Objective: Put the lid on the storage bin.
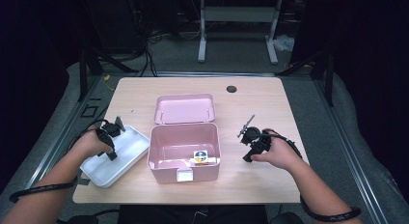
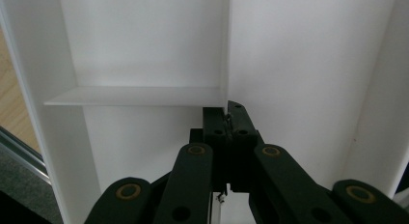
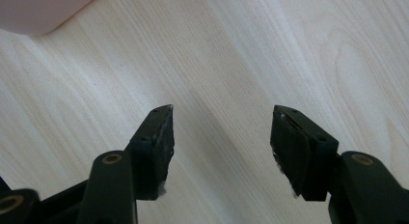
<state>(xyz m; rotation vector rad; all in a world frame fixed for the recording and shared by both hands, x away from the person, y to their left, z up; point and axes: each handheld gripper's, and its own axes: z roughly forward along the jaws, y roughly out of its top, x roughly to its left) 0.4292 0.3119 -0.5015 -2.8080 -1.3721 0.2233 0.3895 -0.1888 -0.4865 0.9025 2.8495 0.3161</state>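
So the left gripper (image 1: 112,154) is down inside the white tray (image 1: 126,159) at the left side of the table (image 1: 251,180); in the left gripper view its jaws are pinched tight together right at the tray's thin inner divider (image 2: 135,95), where that wall meets a second divider. Looks like they're clamped on the upright edge of it, though I can't tell for sure how much plastic is actually between the pads. The tray sits tilted across the table's front-left corner, just beside the pink box (image 1: 184,151) — not quite touching from what I can see.

The right gripper (image 1: 251,146) hangs over bare wood to the right of the pink box; its jaws stand wide apart with nothing between them — just wood grain under them in the right gripper view, and a corner of the pink box (image 3: 43,11) at the top left.

The pink box is open at the middle of the table; its lid (image 1: 184,108) lies flat right behind it; inside, near the front wall, there's a small item with a blue-and-white label (image 1: 200,156).
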